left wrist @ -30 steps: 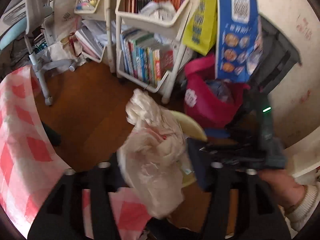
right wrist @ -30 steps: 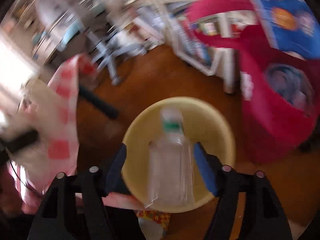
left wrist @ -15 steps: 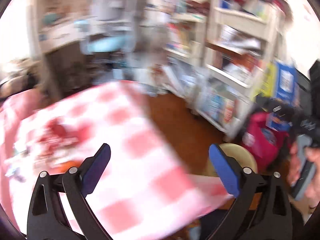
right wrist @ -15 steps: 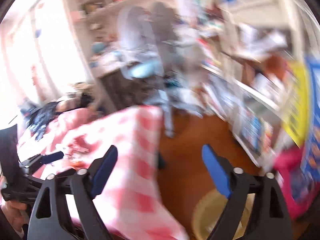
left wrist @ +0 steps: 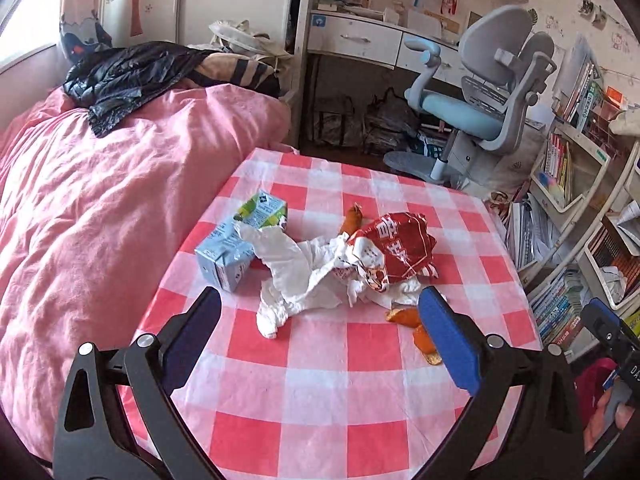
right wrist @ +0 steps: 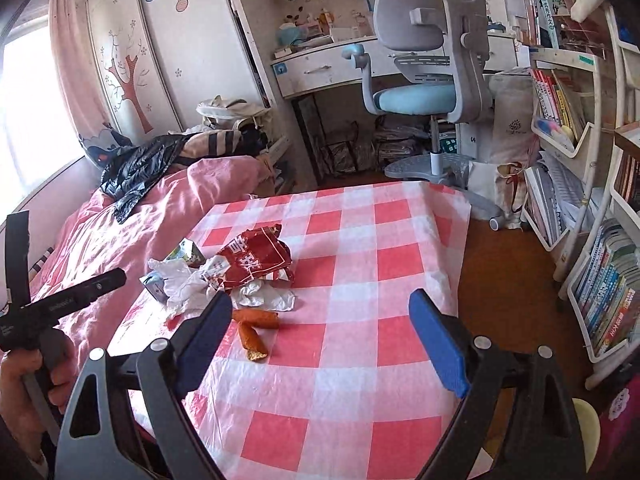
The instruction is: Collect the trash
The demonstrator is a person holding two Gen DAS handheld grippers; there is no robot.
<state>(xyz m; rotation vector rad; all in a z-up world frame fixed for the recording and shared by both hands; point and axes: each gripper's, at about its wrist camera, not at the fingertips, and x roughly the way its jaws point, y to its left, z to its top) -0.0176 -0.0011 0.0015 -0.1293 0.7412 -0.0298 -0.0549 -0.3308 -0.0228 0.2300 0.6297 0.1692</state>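
Both tools spread wide, holding nothing: left tool (left wrist: 320,332), right tool (right wrist: 320,328). Trash heap mid-frame on checkered surface (left wrist: 320,420). Blue carton (left wrist: 226,256) long axis runs lower-left to upper-right, green end up-right. Red wrapper (left wrist: 400,246) crumpled over white tissue (left wrist: 296,276). Orange peel bits (right wrist: 254,326) near right tool's left finger.

We see both views sharp and free of motion blur, lit by bright daylight from a window (right wrist: 24,112) at the left, which blows out to white. Sun streaks fall across the pink bedding (left wrist: 120,184). The checked tablecloth (right wrist: 360,264) shows mild sheen. Fisheye bending curves the bookshelves (left wrist: 580,208), and dark vignetting fills the corners.
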